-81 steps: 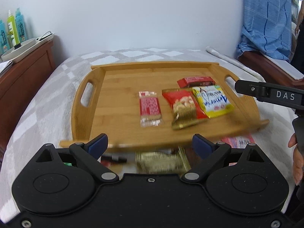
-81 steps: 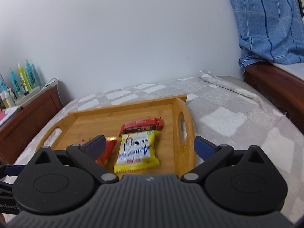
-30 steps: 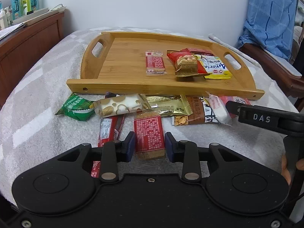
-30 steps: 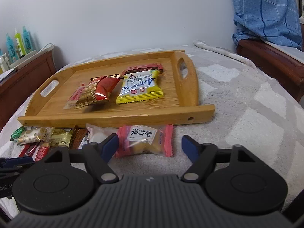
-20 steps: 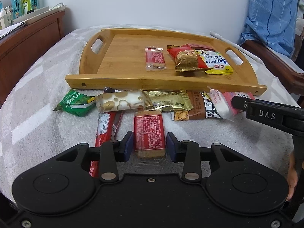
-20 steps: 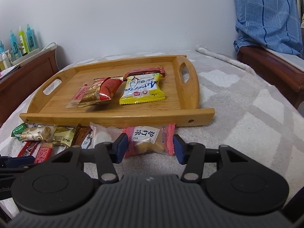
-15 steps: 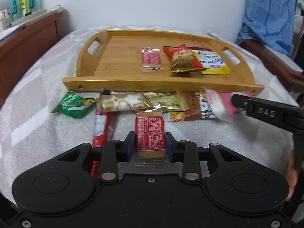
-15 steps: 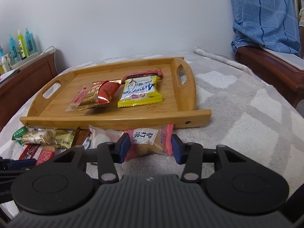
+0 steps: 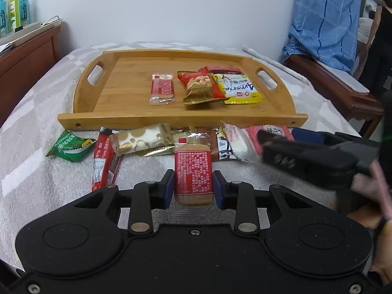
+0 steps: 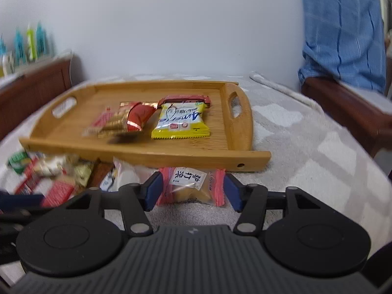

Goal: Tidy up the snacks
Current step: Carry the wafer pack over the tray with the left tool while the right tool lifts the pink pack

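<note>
Left gripper [image 9: 193, 188] jaws pinching a red biscuit packet [image 9: 193, 171] before the wooden tray [image 9: 127, 118]; right gripper [image 10: 191, 191] jaws, just reopened, spread around a pink pastry packet [image 10: 192, 186] on the bed.

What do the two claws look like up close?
Each claw is matte black plastic: two round discs at the back, jointed arms with silver rivets, and blue pads on the fingertips. The left claw has a smooth speckled body. The right claw has a ribbed grey top.

- White wall [image 9: 171, 7], plain.
- Bed with grey-and-white checked blanket [image 9: 29, 127].
- Dark wooden cabinet [image 9: 27, 56], left.
- Blue checked cloth [image 9: 325, 19], right.
</note>
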`<state>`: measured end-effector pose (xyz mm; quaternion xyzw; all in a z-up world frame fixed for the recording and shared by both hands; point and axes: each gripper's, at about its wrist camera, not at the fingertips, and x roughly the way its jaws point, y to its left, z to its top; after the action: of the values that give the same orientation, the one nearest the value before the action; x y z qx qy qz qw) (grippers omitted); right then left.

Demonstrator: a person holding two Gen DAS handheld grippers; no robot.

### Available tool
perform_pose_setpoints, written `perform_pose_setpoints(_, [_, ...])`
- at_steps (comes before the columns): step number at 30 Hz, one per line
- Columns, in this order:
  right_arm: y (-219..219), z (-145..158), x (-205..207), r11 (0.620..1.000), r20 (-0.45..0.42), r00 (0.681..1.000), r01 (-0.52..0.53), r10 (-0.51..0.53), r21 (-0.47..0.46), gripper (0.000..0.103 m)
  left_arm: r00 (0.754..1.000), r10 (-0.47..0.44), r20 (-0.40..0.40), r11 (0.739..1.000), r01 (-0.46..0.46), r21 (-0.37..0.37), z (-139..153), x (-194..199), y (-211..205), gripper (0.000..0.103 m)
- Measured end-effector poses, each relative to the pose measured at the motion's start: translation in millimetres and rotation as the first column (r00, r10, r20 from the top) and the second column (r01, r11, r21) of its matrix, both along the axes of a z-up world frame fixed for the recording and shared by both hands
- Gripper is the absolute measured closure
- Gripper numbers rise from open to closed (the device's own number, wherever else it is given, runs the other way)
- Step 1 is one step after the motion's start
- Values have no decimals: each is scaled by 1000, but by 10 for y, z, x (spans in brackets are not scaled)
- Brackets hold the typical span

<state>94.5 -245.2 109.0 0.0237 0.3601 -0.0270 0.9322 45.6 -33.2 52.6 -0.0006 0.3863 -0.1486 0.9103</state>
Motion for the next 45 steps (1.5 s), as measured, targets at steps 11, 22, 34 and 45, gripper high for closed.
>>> perform_pose_setpoints(11, [37,-11,-12,1000,-4,1000,-25,25,13,63,999,32,31,999,-32,-6,132,42,69,72])
perform_pose_setpoints(22, [-227,192,-92,990,61,996,53,-61,131,78,994,80,73,997,-79,-9,311,214,203,72])
perform_pose_setpoints(34, [-551,408,146,963,124,986,72,-107,259,83,988,111,108,994,-112,1,467,573,279,72])
perform_pose_setpoints(45, [-787,452,476,935,112,990,39,-84,353,83,988,131,86,991,-132,7,396,935,291,72])
